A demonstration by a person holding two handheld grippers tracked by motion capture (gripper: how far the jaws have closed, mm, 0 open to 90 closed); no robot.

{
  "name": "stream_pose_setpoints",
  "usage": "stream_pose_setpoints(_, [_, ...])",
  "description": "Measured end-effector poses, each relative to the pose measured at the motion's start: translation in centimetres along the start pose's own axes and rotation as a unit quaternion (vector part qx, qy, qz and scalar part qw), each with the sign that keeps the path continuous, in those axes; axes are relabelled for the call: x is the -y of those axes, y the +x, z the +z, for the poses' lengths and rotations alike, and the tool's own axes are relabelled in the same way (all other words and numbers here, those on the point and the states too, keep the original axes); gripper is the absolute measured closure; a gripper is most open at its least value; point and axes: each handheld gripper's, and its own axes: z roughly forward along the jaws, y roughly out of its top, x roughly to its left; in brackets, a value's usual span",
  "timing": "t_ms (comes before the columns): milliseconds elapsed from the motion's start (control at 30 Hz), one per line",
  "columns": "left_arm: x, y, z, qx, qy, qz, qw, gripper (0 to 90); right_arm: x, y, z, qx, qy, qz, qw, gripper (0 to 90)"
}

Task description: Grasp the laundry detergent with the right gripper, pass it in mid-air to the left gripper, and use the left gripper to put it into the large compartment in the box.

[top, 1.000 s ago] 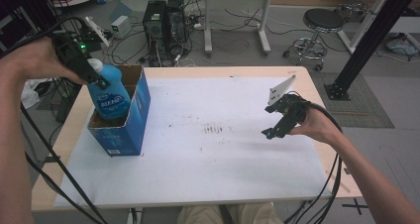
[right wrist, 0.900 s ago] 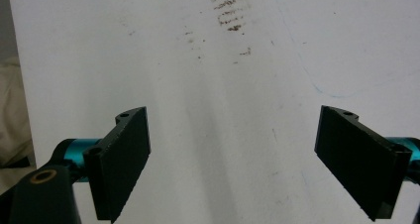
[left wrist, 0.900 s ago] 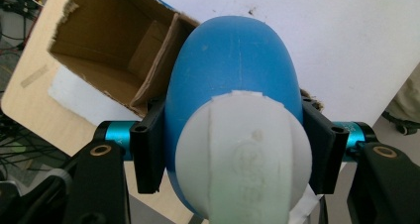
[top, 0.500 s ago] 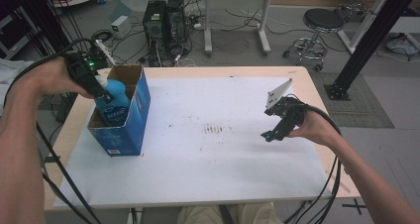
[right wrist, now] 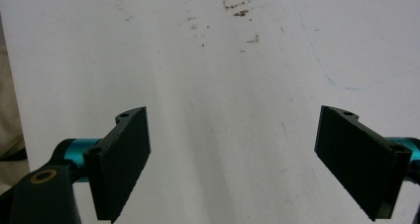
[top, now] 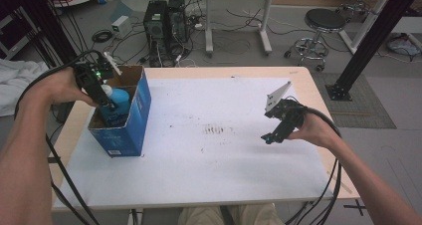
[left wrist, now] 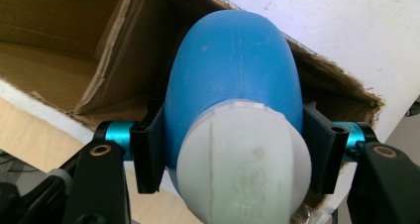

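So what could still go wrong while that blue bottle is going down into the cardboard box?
The left gripper clamps the blue bottle just below its white cap, on a rounded surface, so it might slip or tilt. The box has a torn flap edge close by that the bottle could catch, perhaps nudging the box.

We see the bottle point(left wrist: 233, 80) as smooth, matt blue plastic with a whitish plastic cap point(left wrist: 245, 164). The box point(top: 142, 113) is printed glossy card outside, raw brown corrugated cardboard inside. The table point(right wrist: 208, 60) looks like matt white laminate, perhaps lightly scuffed.
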Motion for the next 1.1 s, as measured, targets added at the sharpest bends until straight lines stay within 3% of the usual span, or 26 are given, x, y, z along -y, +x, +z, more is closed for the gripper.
stream_pose_setpoints(567, [0.7, 0.0, 3.3, 0.006, 0.008, 0.002, 1.0, 38.0, 0.2, 0.1, 0.4, 0.0, 0.006, 0.002, 1.0, 13.2])
stream_pose_setpoints(800, [0.8, 0.1, 3.5, 0.007, -0.004, 0.001, 1.0, 38.0, 0.3, 0.2, 0.5, 0.0, 0.006, 0.003, 1.0, 13.2])
stream_pose_setpoints(1100, [0.7, 0.2, 3.6, 0.007, 0.0, -0.001, 1.0, 37.8, 0.3, 0.3, 0.6, -0.001, 0.004, 0.0, 1.0, 13.2])
